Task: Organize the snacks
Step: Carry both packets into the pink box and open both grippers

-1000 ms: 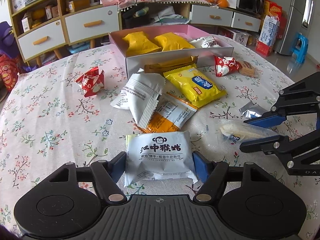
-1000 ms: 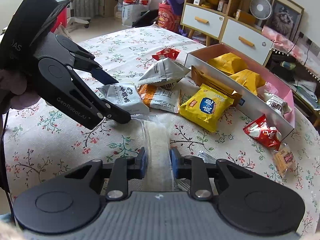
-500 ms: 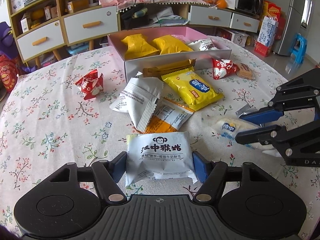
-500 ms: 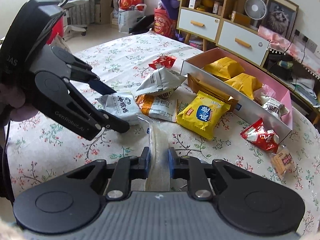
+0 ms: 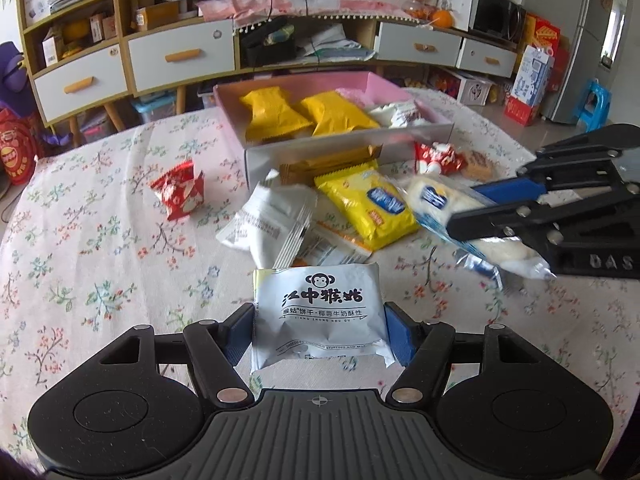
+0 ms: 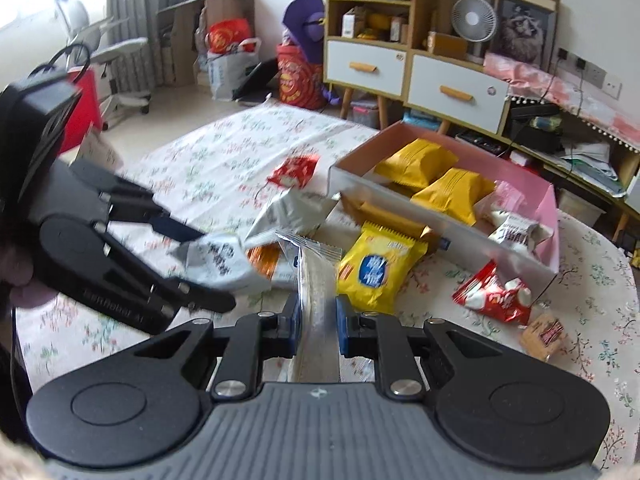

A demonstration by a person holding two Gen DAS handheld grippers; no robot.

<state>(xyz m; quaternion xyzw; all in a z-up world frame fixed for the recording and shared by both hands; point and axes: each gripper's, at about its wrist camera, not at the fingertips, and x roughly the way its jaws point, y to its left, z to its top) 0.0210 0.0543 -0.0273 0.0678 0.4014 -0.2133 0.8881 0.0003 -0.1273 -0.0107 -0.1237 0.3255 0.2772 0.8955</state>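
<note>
My left gripper is shut on a white biscuit packet with a monkey logo and holds it above the table; it also shows in the right wrist view. My right gripper is shut on a long clear packet with a white bun, seen in the left wrist view lifted off the cloth. The pink open box holds two yellow packets and a white one. Loose snacks lie in front of it.
On the floral tablecloth lie a red packet, a white packet, a yellow packet, an orange packet, another red packet and a small biscuit. Cabinets stand behind the table.
My right gripper has lifted the bun packet off the table and moved it toward the box. My left gripper has risen a little with the biscuit packet.
</note>
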